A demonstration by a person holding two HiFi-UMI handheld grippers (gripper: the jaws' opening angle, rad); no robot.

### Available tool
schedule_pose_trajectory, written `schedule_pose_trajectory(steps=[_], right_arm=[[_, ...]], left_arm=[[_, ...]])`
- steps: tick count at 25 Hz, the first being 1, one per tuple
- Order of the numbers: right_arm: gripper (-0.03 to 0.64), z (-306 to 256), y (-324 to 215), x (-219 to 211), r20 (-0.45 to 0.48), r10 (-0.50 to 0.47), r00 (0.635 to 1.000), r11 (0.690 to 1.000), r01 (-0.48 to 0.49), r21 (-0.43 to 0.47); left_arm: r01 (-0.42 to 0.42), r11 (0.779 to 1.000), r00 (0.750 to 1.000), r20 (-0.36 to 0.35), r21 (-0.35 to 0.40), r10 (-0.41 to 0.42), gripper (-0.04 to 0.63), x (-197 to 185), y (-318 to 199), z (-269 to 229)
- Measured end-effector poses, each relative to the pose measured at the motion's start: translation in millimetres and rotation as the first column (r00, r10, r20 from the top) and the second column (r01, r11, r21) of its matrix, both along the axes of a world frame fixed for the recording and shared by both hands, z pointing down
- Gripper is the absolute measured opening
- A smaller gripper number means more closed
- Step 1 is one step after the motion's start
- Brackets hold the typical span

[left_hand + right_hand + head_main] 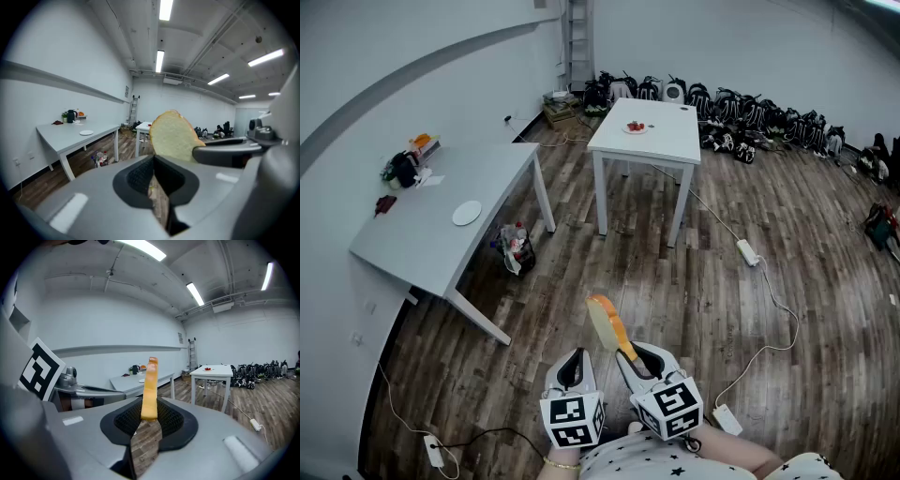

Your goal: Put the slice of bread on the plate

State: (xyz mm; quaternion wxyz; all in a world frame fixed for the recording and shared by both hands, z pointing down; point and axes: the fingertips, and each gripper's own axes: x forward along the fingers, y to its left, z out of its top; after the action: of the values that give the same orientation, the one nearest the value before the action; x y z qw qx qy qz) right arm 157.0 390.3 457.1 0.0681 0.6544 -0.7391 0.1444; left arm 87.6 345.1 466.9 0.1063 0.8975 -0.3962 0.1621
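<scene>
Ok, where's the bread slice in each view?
Head view: bread low centre, sticking up from the right gripper.
Left gripper view: bread just right of centre, broad face showing.
Right gripper view: bread at centre, edge-on between the jaws.
Shared landmark: small white table.

A grey table (422, 239) and a white table (666, 141) stand apart, with what may be backpacks (750, 117) along the far wall (750, 47)

Grey left claw (574, 358), star-print clothing (656, 462)
</scene>
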Motion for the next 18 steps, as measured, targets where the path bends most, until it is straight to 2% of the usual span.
schedule_pose_trajectory(steps=[5,10,14,18], right_arm=[[0.084,2.8,-1.1,7.1,0.008,-0.032,0.999,0.999,0.032,0.005],[0.084,9.6,-1.9,7.6,0.026,-0.082,0.996,0.997,0.082,0.001],[0.084,14.9,-12.0,3.3,0.049,-0.121,0.991,0.993,0.121,-0.009],[0.084,16.3,-30.8,-8.8,0.059,-0.160,0.985,0.987,0.161,-0.014]], left_arm=[[0.030,0.999,0.999,-0.016,0.027,-0.029,0.009,8.3,-1.4,-2.7],[0.067,0.997,0.997,-0.027,0.023,-0.067,0.009,8.6,4.2,3.7],[0.115,0.993,0.993,-0.007,0.022,-0.115,0.009,-1.1,-3.5,7.9],[0.173,0.985,0.985,-0.024,-0.003,-0.173,0.009,-18.2,-21.2,9.8]])
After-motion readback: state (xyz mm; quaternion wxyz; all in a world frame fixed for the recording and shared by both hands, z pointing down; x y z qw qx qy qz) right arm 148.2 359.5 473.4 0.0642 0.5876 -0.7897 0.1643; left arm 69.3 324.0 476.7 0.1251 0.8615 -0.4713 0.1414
